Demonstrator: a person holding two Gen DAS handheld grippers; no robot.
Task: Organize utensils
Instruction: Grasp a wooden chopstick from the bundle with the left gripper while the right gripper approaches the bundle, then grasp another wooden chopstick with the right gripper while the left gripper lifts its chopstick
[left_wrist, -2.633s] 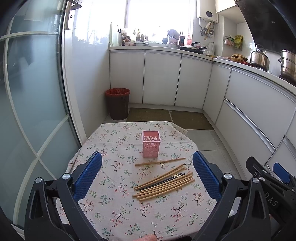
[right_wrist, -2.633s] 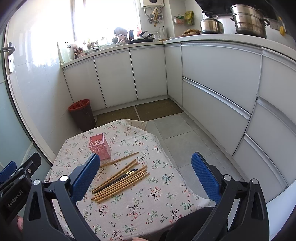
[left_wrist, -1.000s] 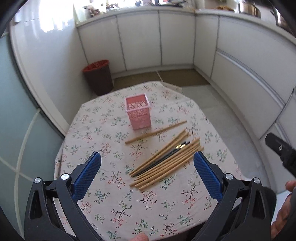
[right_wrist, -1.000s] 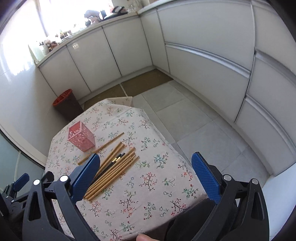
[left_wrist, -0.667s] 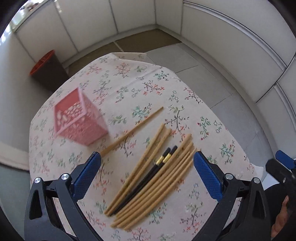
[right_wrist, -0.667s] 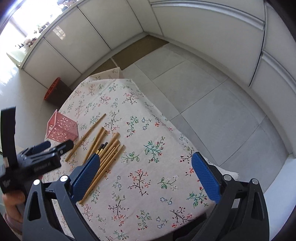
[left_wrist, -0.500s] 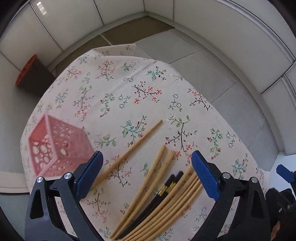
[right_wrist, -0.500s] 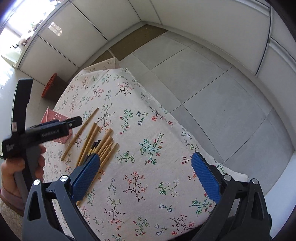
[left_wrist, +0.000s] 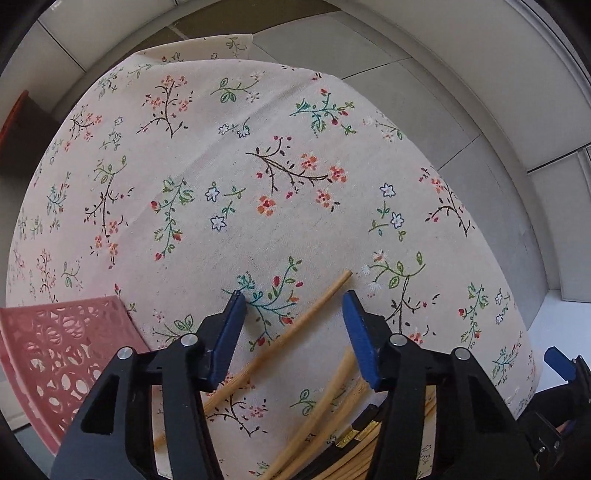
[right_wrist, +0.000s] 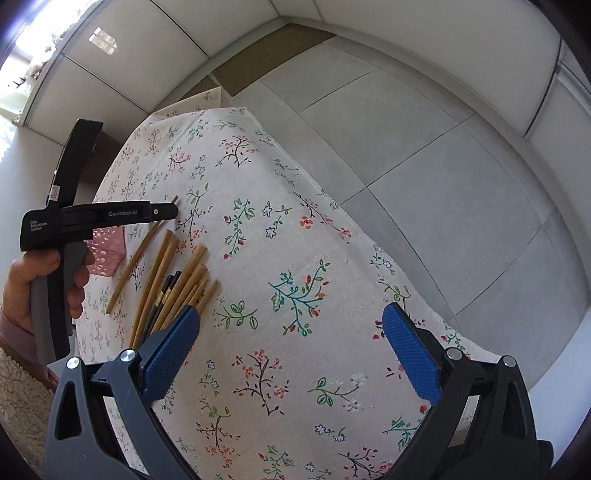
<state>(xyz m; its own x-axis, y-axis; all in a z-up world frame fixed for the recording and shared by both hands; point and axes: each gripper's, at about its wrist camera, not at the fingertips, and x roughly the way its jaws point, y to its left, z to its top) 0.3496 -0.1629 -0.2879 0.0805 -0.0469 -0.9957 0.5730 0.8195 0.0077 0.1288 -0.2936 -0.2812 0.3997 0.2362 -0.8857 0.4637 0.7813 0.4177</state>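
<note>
A: Chopsticks — the lone chopstick (left_wrist: 295, 332) first. Going left to right in the left wrist view: the pink holder (left_wrist: 62, 358) sits off the left jaw's outer side, then the left gripper (left_wrist: 293, 314) with its blue pads parted and nothing pinched, then the bundle of chopsticks (left_wrist: 332, 417) under the right jaw.

B: And the single stick lies where, against those jaws?

A: Between them. Its far tip pokes out ahead of the fingertips, nearer the right jaw, and the shaft runs back on a diagonal toward the left jaw's base. So the long axis crosses the gap at a slant, not squarely.

B: Touching either pad?

A: I can't tell; it looks clear of both, lying flat on the floral tablecloth (left_wrist: 280, 177).

B: The other hand?

A: In the right wrist view the right gripper (right_wrist: 291, 332) is spread wide and empty, over bare cloth. The bundle lies just off its left jaw, and the single stick and holder are farther left, under the left tool.

B: So the left is nearer.

A: Clearly — my judgement is that it only needs to close on the stick, perhaps after a slight twist to square the pads to the shaft. A slanted pinch could let the stick swivel.
</note>
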